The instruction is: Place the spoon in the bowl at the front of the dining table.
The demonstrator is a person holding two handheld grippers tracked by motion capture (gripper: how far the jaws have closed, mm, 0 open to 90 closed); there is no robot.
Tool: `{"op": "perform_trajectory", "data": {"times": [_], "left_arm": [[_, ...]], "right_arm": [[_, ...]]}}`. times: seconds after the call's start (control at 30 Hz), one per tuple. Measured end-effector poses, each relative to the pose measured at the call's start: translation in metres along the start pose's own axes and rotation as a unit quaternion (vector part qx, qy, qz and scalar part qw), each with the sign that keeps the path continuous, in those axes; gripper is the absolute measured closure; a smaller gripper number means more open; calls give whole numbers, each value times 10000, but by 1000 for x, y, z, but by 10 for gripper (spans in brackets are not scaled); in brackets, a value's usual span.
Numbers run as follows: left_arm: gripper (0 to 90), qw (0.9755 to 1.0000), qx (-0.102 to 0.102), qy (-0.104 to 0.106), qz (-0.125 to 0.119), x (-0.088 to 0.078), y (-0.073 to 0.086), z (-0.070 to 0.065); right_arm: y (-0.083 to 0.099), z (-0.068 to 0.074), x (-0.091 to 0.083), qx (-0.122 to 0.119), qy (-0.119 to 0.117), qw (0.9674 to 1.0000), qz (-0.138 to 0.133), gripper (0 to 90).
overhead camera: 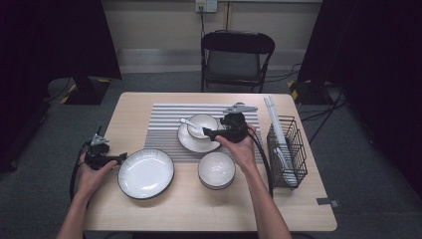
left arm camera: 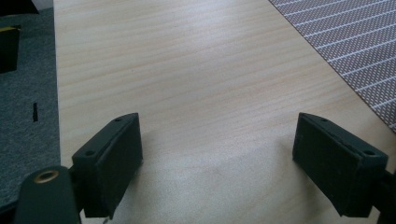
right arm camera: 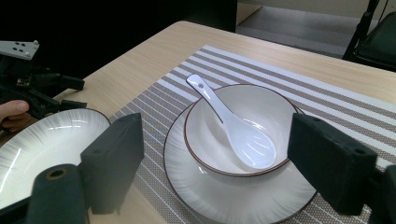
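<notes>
Two grippers, both with jaws apart and empty: the right gripper (right arm camera: 215, 163) faces the spoon (right arm camera: 231, 126) in the bowl (right arm camera: 210, 135); the left gripper (left arm camera: 219, 158) idles over the bench (left arm camera: 187, 70). Risk, as I judge it: the glazed spoon slips from a shallow pinch, or a jaw nudges the bowl across its saucer (right arm camera: 224, 200).

Room: grey carpet floor (overhead camera: 164, 82); pale wall (overhead camera: 159, 25) with a socket plate (overhead camera: 206, 5) and a cable hanging below it. Black folding chair (overhead camera: 236, 57) behind a light wooden tabletop (overhead camera: 209, 209). Dark curtains (overhead camera: 50, 40) at both sides; black stand bases with yellow-black tape. Dim, even light.
</notes>
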State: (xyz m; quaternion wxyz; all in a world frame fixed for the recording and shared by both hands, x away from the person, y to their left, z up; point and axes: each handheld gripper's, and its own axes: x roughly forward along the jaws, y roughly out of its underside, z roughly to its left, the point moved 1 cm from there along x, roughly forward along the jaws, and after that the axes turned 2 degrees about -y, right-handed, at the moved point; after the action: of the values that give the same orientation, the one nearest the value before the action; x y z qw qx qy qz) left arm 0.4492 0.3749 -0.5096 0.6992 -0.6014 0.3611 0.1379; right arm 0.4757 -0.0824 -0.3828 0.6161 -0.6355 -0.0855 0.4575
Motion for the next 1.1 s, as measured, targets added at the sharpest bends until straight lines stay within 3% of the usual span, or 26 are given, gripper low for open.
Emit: {"op": "perform_trajectory", "data": {"times": [0.1, 0.23, 0.43, 0.53, 0.87, 0.97, 1.1], "left_arm": [[155, 10000, -9, 8, -4, 0, 0, 0], [155, 10000, 4, -3, 5, 0, 0, 0], [155, 10000, -6, 5, -2, 0, 0, 0], [155, 10000, 2, 0, 4, 0, 0, 0], [155, 10000, 12, -8, 5, 0, 0, 0], [154, 10000, 2, -2, 3, 0, 0, 0], [155, 10000, -2, 1, 0, 0, 0, 0]], "right_arm": [[-1, -2, -4, 7, 30, 10000, -44, 157], [-2, -5, -10, -59, 250, 9997, -57, 152], [-3, -8, -17, -36, 301, 9995, -48, 155], [-3, -10, -22, -14, 199, 9997, -102, 167], [-8, -17, -38, 4, 344, 9994, -84, 173], [-12, -21, -47, -9, 541, 9984, -176, 183], [-14, -26, -58, 90, 581, 9979, -287, 198]]}}
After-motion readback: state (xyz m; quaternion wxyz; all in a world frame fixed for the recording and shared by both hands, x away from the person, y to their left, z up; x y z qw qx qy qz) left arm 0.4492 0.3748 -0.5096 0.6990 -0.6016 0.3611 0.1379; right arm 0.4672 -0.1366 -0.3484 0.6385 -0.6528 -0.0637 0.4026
